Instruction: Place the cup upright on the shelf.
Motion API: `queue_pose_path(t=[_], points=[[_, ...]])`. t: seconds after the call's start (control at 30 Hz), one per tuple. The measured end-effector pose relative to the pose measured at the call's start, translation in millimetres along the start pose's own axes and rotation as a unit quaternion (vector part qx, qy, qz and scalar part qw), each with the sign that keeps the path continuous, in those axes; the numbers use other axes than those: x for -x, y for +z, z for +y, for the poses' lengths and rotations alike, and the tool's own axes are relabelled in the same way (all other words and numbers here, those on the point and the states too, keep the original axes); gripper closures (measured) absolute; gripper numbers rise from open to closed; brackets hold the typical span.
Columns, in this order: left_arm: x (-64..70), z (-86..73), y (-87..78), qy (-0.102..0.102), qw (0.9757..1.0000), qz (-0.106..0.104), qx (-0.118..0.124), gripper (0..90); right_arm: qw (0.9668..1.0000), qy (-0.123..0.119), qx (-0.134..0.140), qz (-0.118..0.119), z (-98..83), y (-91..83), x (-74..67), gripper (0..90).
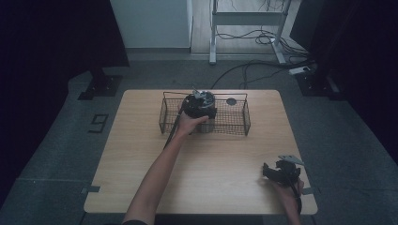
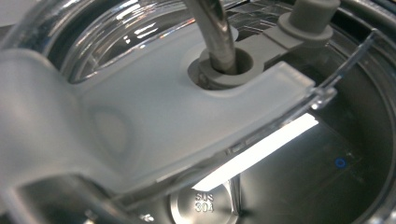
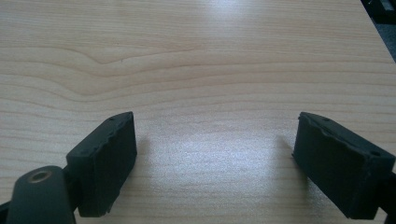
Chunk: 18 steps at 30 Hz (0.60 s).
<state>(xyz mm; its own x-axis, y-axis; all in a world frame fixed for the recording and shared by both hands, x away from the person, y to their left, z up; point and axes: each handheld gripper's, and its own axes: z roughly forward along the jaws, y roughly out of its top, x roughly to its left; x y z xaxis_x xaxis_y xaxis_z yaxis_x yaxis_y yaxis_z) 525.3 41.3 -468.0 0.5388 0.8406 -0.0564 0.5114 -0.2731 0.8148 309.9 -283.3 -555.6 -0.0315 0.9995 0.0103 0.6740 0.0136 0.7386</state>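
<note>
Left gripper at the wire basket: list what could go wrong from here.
1. The left gripper sits right over the steel cup in the wire basket; lifting carelessly might tip the cup or drag the basket.
2. Its camera is tight against the cup's clear lid and metal straw, so the straw could snag.

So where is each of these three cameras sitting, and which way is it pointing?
High view: above the near table edge, looking forward and down at the pale wooden table, black wire basket, both forearms.
Left gripper view: rides the left gripper, staring close into a steel tumbler's clear plastic lid.
Right gripper view: rides the right gripper, open jaws over bare wood.
Shared: the high and right gripper views both show the tabletop.
</note>
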Motion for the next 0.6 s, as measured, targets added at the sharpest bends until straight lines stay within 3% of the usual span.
queue_pose_path(t=[0.37, 0.6], points=[[0.8, 0.3, -3.6, 0.0, 0.9999, 0.011, 0.001, 3.4, 1.0, 0.001, 0.0, 0.0, 0.0, 0.0, -0.1, 13.0], [-1.8, 0.5, -5.8, -0.001, 1.0, 0.006, -0.007, 3.2, 1.0, 0.001, 0.0, 0.0, 0.0, 0.0, -0.1, 13.0]])
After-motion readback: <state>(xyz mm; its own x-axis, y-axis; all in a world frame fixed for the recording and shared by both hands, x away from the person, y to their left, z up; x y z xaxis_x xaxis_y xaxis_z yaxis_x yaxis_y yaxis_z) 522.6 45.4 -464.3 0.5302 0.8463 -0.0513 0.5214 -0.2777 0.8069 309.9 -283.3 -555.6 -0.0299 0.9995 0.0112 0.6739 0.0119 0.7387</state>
